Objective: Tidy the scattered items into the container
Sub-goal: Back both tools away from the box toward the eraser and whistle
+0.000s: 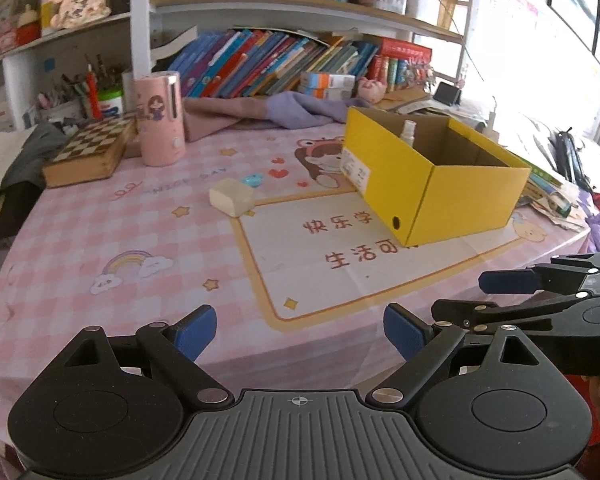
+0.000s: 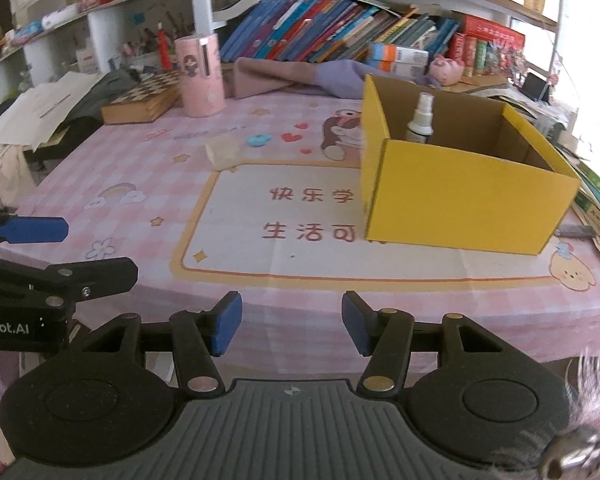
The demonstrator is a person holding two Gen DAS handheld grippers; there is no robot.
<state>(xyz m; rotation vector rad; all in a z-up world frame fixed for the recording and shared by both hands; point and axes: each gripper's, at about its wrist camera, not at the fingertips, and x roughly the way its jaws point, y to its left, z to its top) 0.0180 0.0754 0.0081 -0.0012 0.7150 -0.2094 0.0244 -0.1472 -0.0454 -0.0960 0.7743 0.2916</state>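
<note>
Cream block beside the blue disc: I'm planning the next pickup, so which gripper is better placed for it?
Probably left. The cream block lies left of the yellow box, on the left gripper side. Its jaws stand wide and empty; the right gripper is narrower.

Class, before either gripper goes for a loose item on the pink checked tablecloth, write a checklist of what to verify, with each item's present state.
1. Left gripper open, nothing between its pads: ok.
2. Right gripper open and empty: ok.
3. Open-topped yellow cardboard box has room: ok; only a small white spray bottle is visible inside.
4. Cream rectangular block unobstructed: ok.
5. Small turquoise round item separate from block: cannot tell, they lie very close.
6. All scattered items boxed: not ok.
</note>
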